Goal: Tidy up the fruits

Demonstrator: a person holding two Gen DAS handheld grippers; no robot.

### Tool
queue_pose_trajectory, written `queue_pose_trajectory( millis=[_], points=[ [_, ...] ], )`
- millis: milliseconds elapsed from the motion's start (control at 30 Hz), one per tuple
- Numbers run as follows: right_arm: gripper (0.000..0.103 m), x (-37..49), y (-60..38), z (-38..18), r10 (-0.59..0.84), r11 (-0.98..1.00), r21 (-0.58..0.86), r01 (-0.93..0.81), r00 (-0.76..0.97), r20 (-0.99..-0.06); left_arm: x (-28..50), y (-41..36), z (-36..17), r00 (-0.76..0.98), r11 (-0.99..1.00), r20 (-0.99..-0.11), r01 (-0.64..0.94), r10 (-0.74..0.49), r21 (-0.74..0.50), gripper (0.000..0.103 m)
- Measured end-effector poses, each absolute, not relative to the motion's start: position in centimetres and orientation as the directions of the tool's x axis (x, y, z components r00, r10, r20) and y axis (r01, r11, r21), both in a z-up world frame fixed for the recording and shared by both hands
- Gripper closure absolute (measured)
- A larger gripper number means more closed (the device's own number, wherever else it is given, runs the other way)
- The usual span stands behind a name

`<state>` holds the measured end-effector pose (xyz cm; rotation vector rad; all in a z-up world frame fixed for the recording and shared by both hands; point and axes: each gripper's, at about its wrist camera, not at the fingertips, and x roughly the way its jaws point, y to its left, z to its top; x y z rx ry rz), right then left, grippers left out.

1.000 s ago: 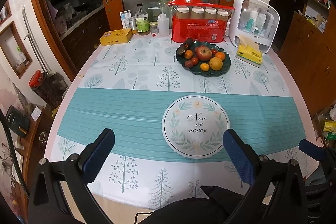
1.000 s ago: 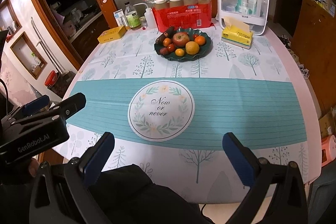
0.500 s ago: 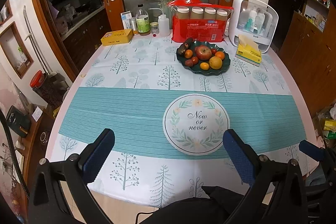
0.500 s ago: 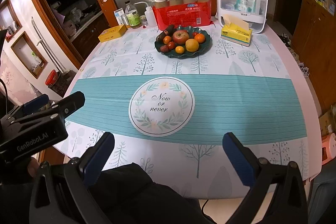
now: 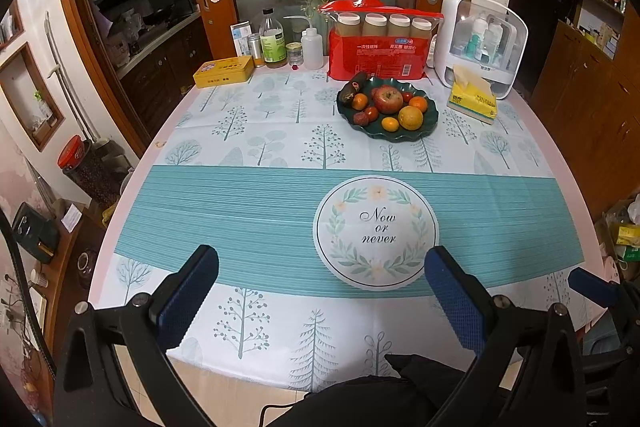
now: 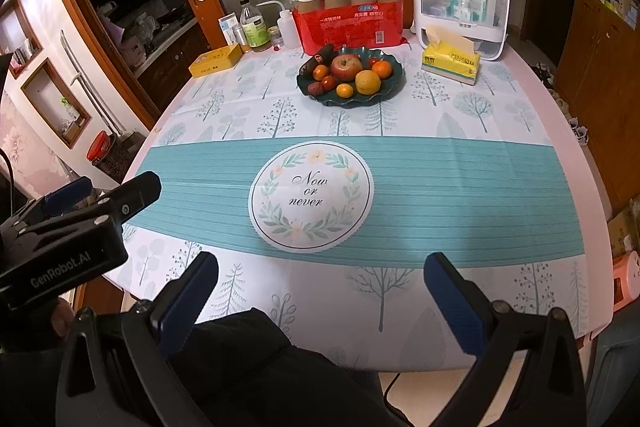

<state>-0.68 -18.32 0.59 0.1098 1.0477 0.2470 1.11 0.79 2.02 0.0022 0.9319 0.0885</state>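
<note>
Our left gripper (image 5: 320, 291) and right gripper (image 6: 320, 291) hang spread wide and empty over the near table edge. Well beyond, every fruit we see (red apple (image 6: 346, 67), orange (image 6: 367, 81), small tangerines, dates) sits heaped on the dark green scalloped plate (image 6: 390, 93). This fits fruit gathered or awaiting sorting; any reach should clear the tissue pack (image 6: 450, 62).

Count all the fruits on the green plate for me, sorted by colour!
On the green plate:
Orange or yellow: 5
Red: 4, counting the big apple
Dark brownish-black: 1
Total: 10 that show; any fruit hidden behind others cannot be counted.
</note>
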Motion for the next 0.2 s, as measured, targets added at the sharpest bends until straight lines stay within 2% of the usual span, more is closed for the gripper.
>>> queue_pose_trajectory(
  millis=[200],
  points=[
    [0.0,-1.3,-18.08,0.62,0.252,0.967,0.206,-0.147,0.473,-0.844,1.04,0.6,1.98,0.592,0.996,-0.802,-0.079,0.08,0.041,0.001]
  ],
)
